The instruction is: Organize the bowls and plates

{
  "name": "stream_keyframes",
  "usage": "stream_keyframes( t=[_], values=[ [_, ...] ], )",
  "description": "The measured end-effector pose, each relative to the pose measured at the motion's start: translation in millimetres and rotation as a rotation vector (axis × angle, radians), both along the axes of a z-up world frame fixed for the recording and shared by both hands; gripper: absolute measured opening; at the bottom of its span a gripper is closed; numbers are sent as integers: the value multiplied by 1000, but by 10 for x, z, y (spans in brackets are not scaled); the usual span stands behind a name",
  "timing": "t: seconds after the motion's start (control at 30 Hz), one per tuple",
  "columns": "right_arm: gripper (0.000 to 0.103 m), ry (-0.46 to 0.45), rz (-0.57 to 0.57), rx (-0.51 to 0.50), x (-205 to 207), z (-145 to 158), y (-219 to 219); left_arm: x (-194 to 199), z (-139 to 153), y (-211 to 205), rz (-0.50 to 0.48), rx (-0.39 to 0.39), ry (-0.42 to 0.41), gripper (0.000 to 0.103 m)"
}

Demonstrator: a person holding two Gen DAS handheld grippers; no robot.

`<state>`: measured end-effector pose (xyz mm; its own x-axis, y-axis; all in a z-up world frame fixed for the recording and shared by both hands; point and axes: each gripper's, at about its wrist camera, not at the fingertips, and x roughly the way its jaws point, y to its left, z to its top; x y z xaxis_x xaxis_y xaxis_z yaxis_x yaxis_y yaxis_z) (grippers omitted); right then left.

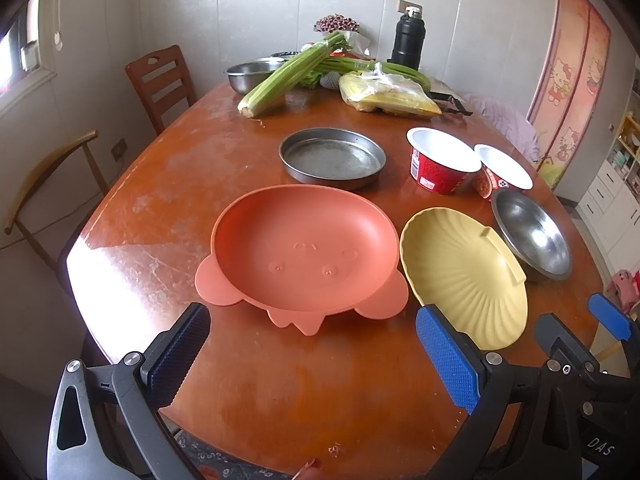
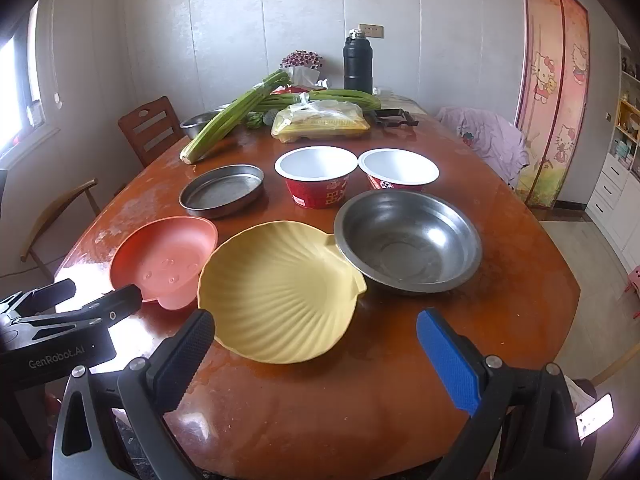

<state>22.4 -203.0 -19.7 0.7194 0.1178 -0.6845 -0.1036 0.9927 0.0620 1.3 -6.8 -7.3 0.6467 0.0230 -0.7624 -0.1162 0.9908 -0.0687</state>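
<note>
An orange pig-face plate (image 1: 304, 252) (image 2: 166, 260) lies near the table's front, with a yellow shell-shaped plate (image 1: 460, 276) (image 2: 280, 292) to its right. A steel bowl (image 1: 532, 236) (image 2: 408, 240) sits further right. Behind are a flat steel pan (image 1: 332, 158) (image 2: 222, 190) and two red paper bowls (image 1: 440, 164) (image 2: 316, 176), (image 1: 502, 172) (image 2: 398, 172). My left gripper (image 1: 312, 344) is open and empty, just short of the orange plate. My right gripper (image 2: 316, 344) is open and empty, in front of the yellow plate; it also shows in the left wrist view (image 1: 612, 320).
At the far end of the wooden table (image 2: 360, 400) lie celery bunches (image 1: 288, 76), a plastic bag with yellow contents (image 2: 320, 122), a steel basin (image 1: 252, 74), a black thermos (image 2: 357, 60) and flowers. Wooden chairs (image 1: 160, 80) stand on the left.
</note>
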Motion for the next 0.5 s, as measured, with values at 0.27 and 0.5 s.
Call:
stream_keyframes(
  t=[0.27, 0.5],
  values=[
    [101, 2, 2, 0, 9, -8, 14, -15, 16, -11, -2, 4, -7, 103],
    [101, 4, 1, 0, 1, -15, 10, -31, 30, -13, -5, 5, -11, 103]
  ],
)
